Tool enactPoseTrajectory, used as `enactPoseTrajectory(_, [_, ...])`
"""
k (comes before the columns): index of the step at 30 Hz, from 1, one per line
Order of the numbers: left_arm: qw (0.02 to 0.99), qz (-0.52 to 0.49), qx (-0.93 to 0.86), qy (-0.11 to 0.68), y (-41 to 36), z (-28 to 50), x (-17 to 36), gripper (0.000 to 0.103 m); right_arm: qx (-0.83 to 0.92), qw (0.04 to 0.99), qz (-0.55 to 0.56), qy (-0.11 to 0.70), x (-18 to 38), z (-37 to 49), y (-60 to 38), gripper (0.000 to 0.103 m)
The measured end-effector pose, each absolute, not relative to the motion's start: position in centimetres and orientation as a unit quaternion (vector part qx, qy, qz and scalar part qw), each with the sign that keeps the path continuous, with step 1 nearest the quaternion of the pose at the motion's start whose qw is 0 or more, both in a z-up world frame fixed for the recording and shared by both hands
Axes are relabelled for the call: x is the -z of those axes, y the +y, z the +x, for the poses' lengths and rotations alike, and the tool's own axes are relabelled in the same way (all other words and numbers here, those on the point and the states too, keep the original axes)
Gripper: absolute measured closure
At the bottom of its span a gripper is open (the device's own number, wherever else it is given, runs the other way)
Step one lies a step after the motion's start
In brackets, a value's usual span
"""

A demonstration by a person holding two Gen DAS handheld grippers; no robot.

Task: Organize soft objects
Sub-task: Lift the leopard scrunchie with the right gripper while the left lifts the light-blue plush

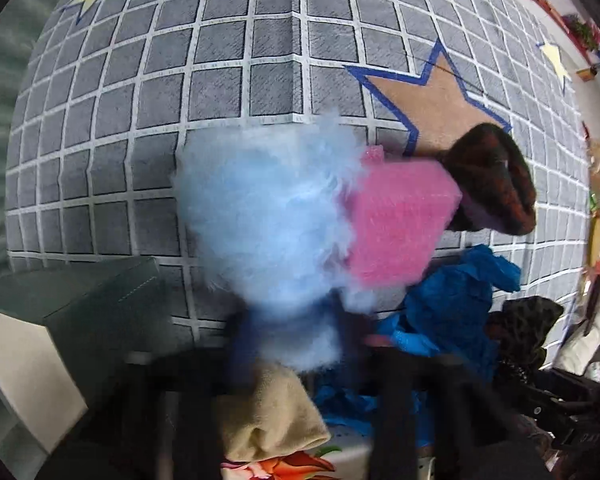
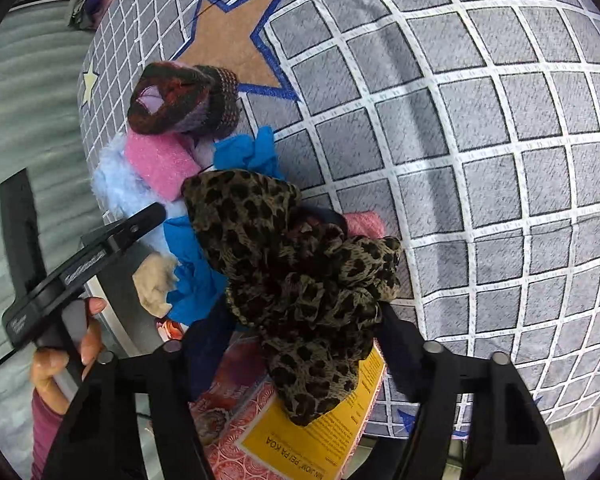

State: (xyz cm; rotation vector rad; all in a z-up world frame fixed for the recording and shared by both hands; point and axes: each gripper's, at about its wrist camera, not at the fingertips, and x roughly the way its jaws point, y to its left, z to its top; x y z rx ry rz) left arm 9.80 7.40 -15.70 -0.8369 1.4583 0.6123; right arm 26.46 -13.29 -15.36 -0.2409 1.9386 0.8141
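**Soft pile on the checked rug**

Left wrist view: the left tongs (image 1: 300, 344) were clamped on one fluffy light-blue plush piece (image 1: 268, 216), beside one pink sponge block (image 1: 400, 220), one dark knitted hat (image 1: 496, 176) and one crumpled blue cloth (image 1: 456, 304).

Right wrist view: the right tongs (image 2: 300, 344) gripped one leopard-print fabric piece (image 2: 300, 272) above the grey grid-patterned rug (image 2: 480, 140); two stars showed there.

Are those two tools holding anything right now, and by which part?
The left tool pinches the blue fluff at its near end; the right tool grips the leopard cloth mid-bunch.
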Motion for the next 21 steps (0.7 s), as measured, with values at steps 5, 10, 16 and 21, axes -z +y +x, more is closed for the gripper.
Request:
enactPoseTrajectory(5, [0.672, -0.345, -0.282, 0.591, 7.5, 7.7, 13.2, 0.082, -0.357, 0.518, -0.094, 0.772, 13.4, 26.7, -14.2, 0.051])
enactPoseTrajectory(10, [0.703, -0.324, -0.290, 0.562, 7.4, 7.0, 10.6, 0.082, -0.370, 0.547, -0.073, 0.747, 11.1, 27.7, -15.3, 0.054])
enactPoseTrajectory(16, [0.728, -0.319, -0.273, 0.542, 4.5, 7.9, 4.9, 0.082, -0.375, 0.569, -0.052, 0.730, 9.1, 28.4, -15.8, 0.054])
enactPoseTrajectory(21, [0.760, -0.286, -0.238, 0.532, 2.3, 9.0, 2.3, 0.082, -0.369, 0.596, -0.055, 0.711, 7.6, 28.5, -17.4, 0.054])
